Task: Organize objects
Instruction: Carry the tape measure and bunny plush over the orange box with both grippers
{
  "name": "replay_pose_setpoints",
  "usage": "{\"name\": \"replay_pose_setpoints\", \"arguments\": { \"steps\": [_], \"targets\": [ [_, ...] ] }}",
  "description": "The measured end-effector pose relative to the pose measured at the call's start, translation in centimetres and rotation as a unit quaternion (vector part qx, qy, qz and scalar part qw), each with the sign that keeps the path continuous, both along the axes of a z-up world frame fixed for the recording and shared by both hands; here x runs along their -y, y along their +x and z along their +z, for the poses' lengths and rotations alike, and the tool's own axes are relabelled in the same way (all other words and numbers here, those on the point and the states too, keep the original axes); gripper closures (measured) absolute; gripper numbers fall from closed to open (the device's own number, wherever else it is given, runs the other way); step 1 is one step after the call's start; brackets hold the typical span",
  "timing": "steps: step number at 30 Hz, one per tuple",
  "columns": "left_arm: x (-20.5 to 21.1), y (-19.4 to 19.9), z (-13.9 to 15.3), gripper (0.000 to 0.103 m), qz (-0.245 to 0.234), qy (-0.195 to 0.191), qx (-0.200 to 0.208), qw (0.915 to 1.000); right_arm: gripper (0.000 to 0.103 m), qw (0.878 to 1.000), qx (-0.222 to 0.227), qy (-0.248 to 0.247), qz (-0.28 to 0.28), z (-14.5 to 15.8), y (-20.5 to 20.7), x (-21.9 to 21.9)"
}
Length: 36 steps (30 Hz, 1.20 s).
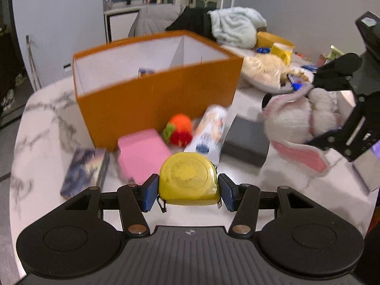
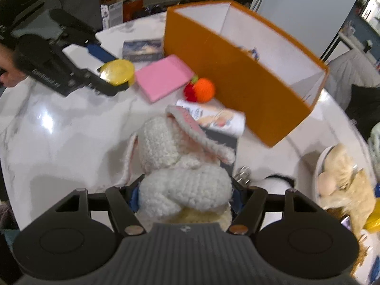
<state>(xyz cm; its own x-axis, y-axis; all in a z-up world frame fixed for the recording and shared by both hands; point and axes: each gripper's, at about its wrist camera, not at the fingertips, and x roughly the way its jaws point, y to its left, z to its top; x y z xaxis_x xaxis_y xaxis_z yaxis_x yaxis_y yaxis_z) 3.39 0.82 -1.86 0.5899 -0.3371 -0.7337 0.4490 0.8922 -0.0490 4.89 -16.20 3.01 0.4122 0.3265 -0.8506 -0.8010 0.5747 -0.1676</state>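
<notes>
Both grippers loaded: your left gripper [image 1: 188, 191] has its jaws closed on the yellow tape measure [image 1: 188, 179], your right gripper [image 2: 185, 196] on the crocheted bunny [image 2: 182, 166], both held above the counter [image 2: 59, 137], near side of the orange box [image 1: 156, 95]. Risk: the bunny's dangling ears could snag the box rim; the smooth tape measure could slip. The box divider may block a drop.

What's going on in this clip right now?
A person is tidying a marble table with a handheld gripper in each hand. The left gripper is clamped on a yellow tape measure, and the right gripper grips a white crocheted bunny. The orange box stands open beyond them. A pink pad, a knitted fruit toy and a dark box remain on the table.
</notes>
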Motion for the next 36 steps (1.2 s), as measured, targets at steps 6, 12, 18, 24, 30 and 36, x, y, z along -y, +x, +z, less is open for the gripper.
{"name": "replay_pose_setpoints", "arguments": {
  "steps": [6, 12, 18, 24, 30, 36],
  "targets": [
    [0.5, 2.3, 3.1, 0.040, 0.006, -0.007, 0.033, 0.9994, 0.033, 0.999, 0.049, 0.022, -0.010, 3.8, 1.8, -1.1],
    [0.5, 5.1, 6.0, 0.040, 0.022, -0.016, 0.060, 0.9978, 0.033, 0.996, 0.080, 0.037, -0.016, 6.5, 4.4, -2.6],
    [-0.2, 8.6, 7.5, 0.040, 0.045, -0.011, 0.075, 0.9961, 0.033, 0.994, 0.095, 0.040, -0.033, 8.0, 8.6, -4.1],
    [-0.2, 12.8, 7.6, 0.040, 0.064, 0.000, 0.072, 0.9953, 0.033, 0.991, 0.102, 0.062, -0.063, 9.0, 12.5, -5.2],
    [0.1, 16.1, 6.6, 0.040, 0.071, 0.020, 0.062, 0.9953, 0.033, 0.988, 0.100, 0.075, -0.093, 8.3, 16.7, -6.4],
    [0.3, 19.2, 4.8, 0.040, 0.083, 0.036, 0.040, 0.9950, 0.033, 0.985, 0.088, 0.077, -0.126, 6.0, 20.4, -7.4]
  ]
}}
